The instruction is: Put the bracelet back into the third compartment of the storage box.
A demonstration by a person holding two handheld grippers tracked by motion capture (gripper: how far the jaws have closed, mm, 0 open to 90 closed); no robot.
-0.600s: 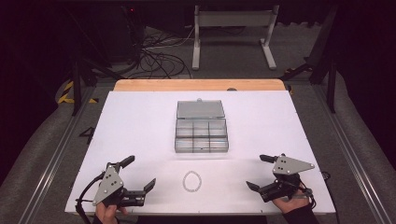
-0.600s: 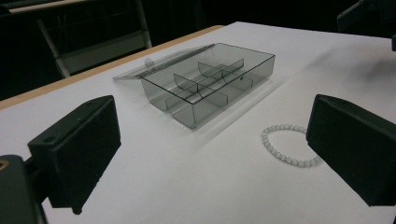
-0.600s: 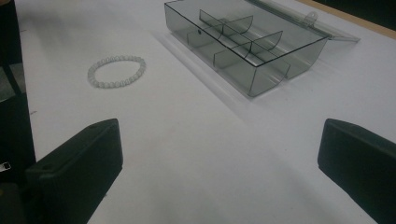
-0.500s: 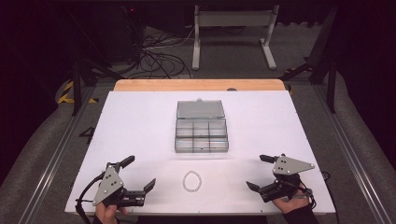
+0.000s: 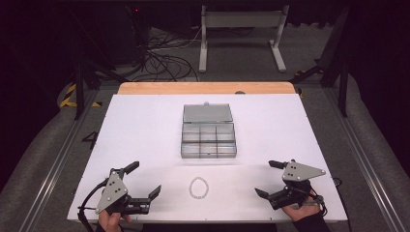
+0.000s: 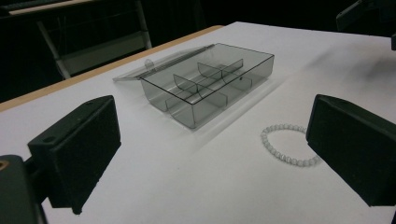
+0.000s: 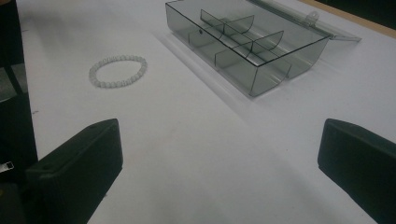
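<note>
Beads in a bracelet (image 5: pixel 198 187) lie on the table (image 5: pixel 145 125) between my left tongs (image 5: pixel 143 181) and right tongs (image 5: pixel 266 179), both spread wide, holding nothing.

Clear smoky plastic divided box (image 5: pixel 209 140): 1, centre of frame, lid open
Compartments in the box: 6, two rows of three
Clear hinged lid (image 5: pixel 207 113): 1, lying flat just above the box
White beaded bracelet ring (image 5: pixel 198 187): 1, lower centre
Black two-jaw handheld grippers: 2, left gripper (image 5: pixel 143 182) lower left, right gripper (image 5: pixel 269 179) lower right, both with jaws spread wide
Grey three-cornered plates on grippers: 2, one each
White table top (image 5: pixel 135 125): 1
Hands: 2, bottom edge
</note>
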